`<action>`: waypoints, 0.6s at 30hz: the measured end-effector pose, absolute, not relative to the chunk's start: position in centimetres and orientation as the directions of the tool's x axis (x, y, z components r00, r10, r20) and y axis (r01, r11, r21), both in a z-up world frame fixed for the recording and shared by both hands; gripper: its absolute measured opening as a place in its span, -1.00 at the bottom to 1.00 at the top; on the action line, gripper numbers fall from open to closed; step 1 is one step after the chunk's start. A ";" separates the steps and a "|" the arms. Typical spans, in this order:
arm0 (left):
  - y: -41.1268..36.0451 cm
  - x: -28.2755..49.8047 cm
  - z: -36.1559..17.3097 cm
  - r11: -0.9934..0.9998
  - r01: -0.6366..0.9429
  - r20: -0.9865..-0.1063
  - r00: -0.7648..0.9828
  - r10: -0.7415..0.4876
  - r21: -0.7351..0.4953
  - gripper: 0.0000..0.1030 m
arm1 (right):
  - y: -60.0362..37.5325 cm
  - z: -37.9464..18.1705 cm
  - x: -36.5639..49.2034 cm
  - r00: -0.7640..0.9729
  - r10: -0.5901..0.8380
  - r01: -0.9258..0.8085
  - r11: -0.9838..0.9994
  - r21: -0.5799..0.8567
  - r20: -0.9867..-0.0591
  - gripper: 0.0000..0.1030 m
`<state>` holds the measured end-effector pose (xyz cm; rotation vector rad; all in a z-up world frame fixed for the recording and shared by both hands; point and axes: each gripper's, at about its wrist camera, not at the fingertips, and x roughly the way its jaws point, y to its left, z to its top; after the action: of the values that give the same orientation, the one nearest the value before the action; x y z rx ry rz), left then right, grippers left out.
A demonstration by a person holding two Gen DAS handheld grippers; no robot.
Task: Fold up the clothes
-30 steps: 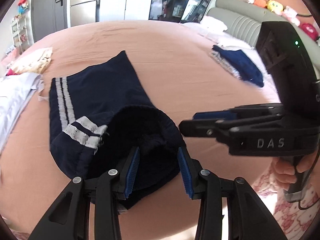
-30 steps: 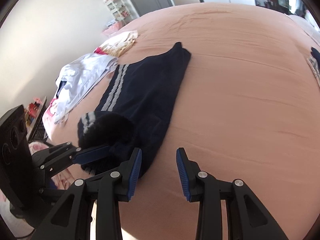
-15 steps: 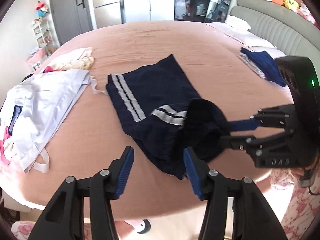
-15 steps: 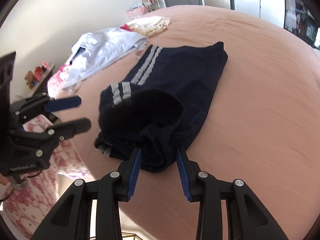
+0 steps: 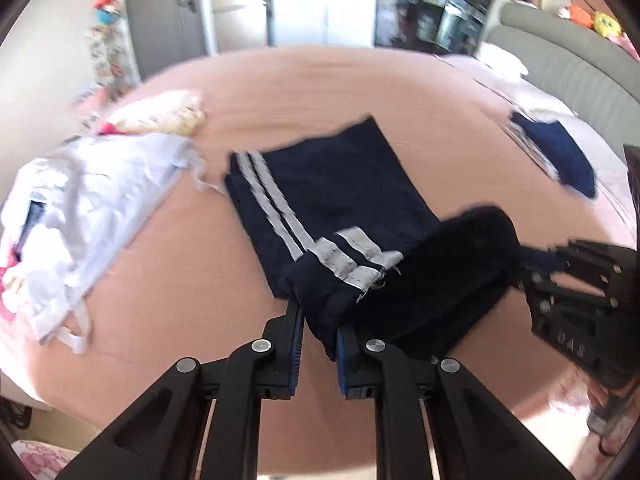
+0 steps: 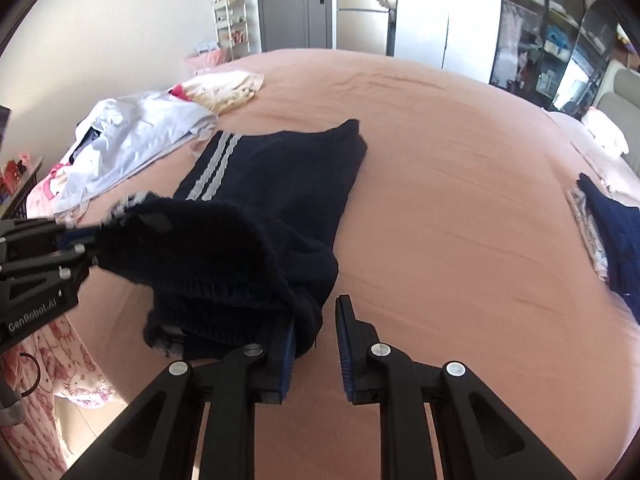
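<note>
**A:** What do I have in my grippers right now?

**B:** I see the dark blue shorts (image 5: 332,200) on the pink bed (image 6: 460,160). The far part lies flat. The near part, at 6 o'clock, is lifted up. My left gripper (image 5: 318,344) is pinched onto the near edge by the white stripes (image 5: 352,260). The cloth sits tight between its pads.

**A:** And the right gripper?

**B:** My right gripper (image 6: 314,344) has a small gap between its pads. The waistband bunches against the left pad only. From the left view its tips are lost in the dark cloth, so I cannot tell if it really holds.

**A:** How will the shorts feel?

**B:** I think soft, floppy and light. They sag between the two grippers. They will not break. The thin part may slip, so I would hold the thick waistband or a hem, one corner each.

**A:** Anything close by?

**B:** White clothes (image 5: 92,200) lie at 9 o'clock. Another blue piece (image 6: 616,240) lies at 3 o'clock, well apart.
</note>
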<state>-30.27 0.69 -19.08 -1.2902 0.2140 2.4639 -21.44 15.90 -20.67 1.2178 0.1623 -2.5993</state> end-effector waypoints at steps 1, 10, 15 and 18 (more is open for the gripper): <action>0.9 -30.1 -19.9 -0.912 -0.407 -0.841 -0.474 0.261 -0.054 -0.77 | 16.4 -20.9 -21.3 -0.591 -0.212 0.271 -0.961 0.056 -0.779 -0.68; 0.4 -28.7 -19.2 -0.894 -0.396 -0.782 -0.481 0.396 -0.209 -0.77 | 23.0 -24.8 -22.4 -0.440 -0.500 -0.061 -0.812 0.580 -0.746 -0.65; 0.4 -29.2 -16.6 -0.903 -0.395 -0.740 -0.555 0.380 -0.168 -0.77 | 19.2 -21.4 -21.9 -0.514 -0.347 0.160 -0.937 0.310 -0.784 -0.55; 0.3 -29.7 -15.0 -0.893 -0.400 -0.703 -0.574 0.421 -0.208 -0.77 | 17.3 -19.7 -21.4 -0.565 -0.306 0.262 -0.947 0.185 -0.766 -0.17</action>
<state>-29.71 0.33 -15.02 -1.0984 -0.0364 2.4383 -21.40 17.28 -19.75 1.2500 -0.0715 -2.5253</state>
